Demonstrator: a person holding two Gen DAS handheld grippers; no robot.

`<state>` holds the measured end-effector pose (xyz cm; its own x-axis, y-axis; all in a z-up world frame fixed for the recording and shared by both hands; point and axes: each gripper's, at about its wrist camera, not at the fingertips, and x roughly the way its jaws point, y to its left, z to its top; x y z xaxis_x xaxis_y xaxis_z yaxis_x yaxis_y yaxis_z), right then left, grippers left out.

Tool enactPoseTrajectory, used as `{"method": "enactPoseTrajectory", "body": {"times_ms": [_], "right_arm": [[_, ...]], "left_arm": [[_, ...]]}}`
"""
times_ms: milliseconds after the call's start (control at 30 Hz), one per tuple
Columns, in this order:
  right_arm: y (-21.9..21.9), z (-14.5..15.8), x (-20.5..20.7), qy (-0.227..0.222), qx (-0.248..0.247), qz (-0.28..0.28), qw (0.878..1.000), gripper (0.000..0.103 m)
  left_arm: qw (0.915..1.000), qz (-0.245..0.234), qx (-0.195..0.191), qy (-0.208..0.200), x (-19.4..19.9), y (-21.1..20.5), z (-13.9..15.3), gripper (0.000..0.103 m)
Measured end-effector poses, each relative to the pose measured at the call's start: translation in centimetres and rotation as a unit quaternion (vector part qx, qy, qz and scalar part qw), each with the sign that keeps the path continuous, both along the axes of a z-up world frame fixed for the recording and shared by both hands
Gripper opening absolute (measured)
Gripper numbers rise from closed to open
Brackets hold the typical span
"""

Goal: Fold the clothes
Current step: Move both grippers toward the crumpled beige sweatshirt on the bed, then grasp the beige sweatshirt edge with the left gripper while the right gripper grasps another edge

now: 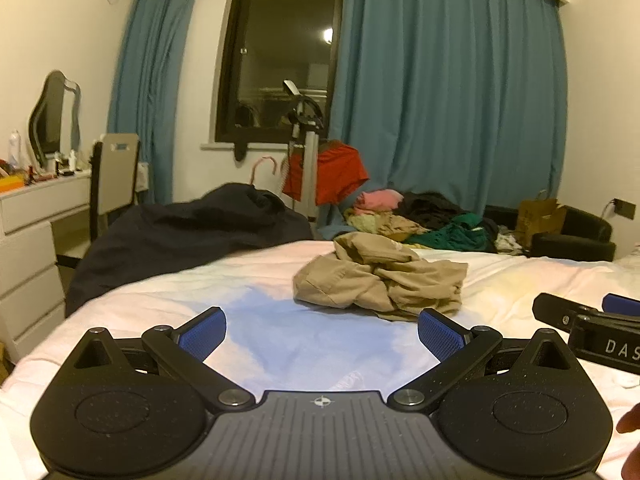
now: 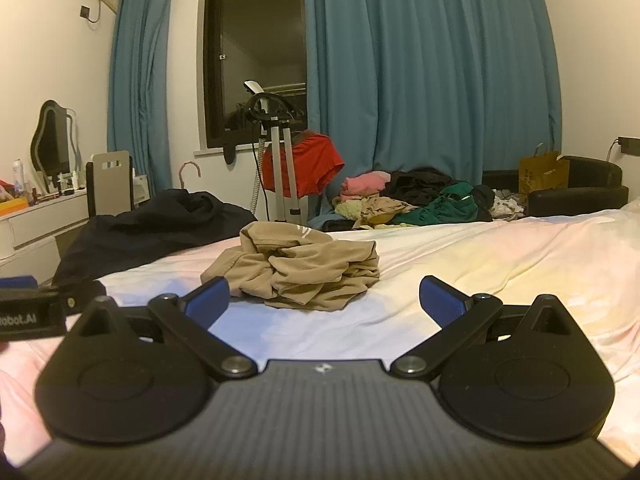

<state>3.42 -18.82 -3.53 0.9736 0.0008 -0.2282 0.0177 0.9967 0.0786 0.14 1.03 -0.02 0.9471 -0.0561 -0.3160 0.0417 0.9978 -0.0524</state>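
A crumpled tan garment point(image 1: 380, 276) lies in a heap on the white bed sheet point(image 1: 312, 344); it also shows in the right wrist view point(image 2: 298, 268). My left gripper point(image 1: 322, 330) is open and empty, low over the sheet, a short way in front of the garment. My right gripper point(image 2: 324, 300) is open and empty, just short of the garment's near edge. The right gripper shows at the right edge of the left wrist view point(image 1: 592, 320); the left one shows at the left edge of the right wrist view point(image 2: 36, 304).
A dark garment point(image 1: 180, 232) lies at the bed's far left. A pile of mixed clothes point(image 1: 420, 216) sits beyond the bed, with a stand holding a red garment point(image 1: 332, 172). A white dresser point(image 1: 28, 240) stands left; a black armchair point(image 1: 572, 228) right.
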Motion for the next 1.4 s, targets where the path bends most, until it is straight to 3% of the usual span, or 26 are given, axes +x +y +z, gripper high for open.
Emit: {"method": "enactPoseTrajectory", "body": {"times_ms": [133, 233, 367, 467, 633, 800, 900, 933, 1033, 1100, 1133, 1200, 1300, 1400], "right_arm": [[-0.4, 1.1, -0.5, 0.009, 0.007, -0.033, 0.999, 0.103], [-2.1, 2.3, -1.5, 0.001, 0.059, -0.053, 0.997, 0.103], [-4.1, 3.1, -2.0, 0.018, 0.104, -0.020, 0.994, 0.103], [-4.4, 3.1, -2.4, 0.019, 0.079, -0.023, 0.996, 0.103], [-5.6, 1.5, -1.1, 0.031, 0.106, -0.021, 0.994, 0.103], [-5.5, -0.5, 0.8, 0.055, 0.098, -0.006, 0.994, 0.103], [-5.1, -1.9, 2.0, 0.062, 0.087, 0.003, 0.994, 0.103], [-5.0, -2.4, 2.5, 0.064, 0.082, 0.005, 0.995, 0.103], [-4.7, -3.9, 3.8, 0.070, 0.067, 0.012, 0.995, 0.103], [-4.8, -4.9, 4.5, 0.074, 0.075, 0.018, 0.994, 0.103], [-4.9, -5.5, 4.8, 0.076, 0.079, 0.022, 0.994, 0.103], [-5.0, -6.1, 5.4, 0.080, 0.091, 0.026, 0.992, 0.103], [-5.2, -6.4, 5.9, 0.073, 0.106, 0.028, 0.991, 0.103], [-5.0, -6.0, 5.5, 0.061, 0.109, 0.023, 0.992, 0.103]], "left_arm": [[0.9997, -0.003, -0.014, 0.020, 0.6, 0.5, -0.6, 0.103], [0.9977, -0.028, -0.033, 0.053, 1.7, 0.6, -1.7, 0.102], [0.9948, -0.031, -0.007, 0.097, 4.9, -0.3, -3.6, 0.095], [0.9931, -0.026, 0.000, 0.115, 8.7, -0.5, -4.2, 0.092], [0.9918, -0.013, -0.006, 0.127, 15.8, -0.9, -4.6, 0.092], [0.9881, -0.012, -0.075, 0.134, 23.3, -1.7, -5.4, 0.092], [0.9867, -0.012, -0.084, 0.139, 27.1, -2.7, -6.8, 0.090], [0.9865, -0.009, -0.081, 0.142, 28.4, -3.0, -7.4, 0.087], [0.9843, -0.016, -0.084, 0.154, 31.7, -3.4, -9.0, 0.065], [0.9824, -0.024, -0.101, 0.156, 32.6, -3.1, -9.3, 0.043], [0.9820, -0.025, -0.102, 0.157, 32.6, -2.9, -9.1, 0.036], [0.9830, -0.030, -0.091, 0.157, 32.0, -2.8, -8.2, 0.011], [0.9888, -0.047, -0.045, 0.135, 29.2, -3.2, -5.8, 0.007], [0.9908, -0.060, -0.032, 0.117, 25.0, -3.2, -3.2, 0.006]]}}
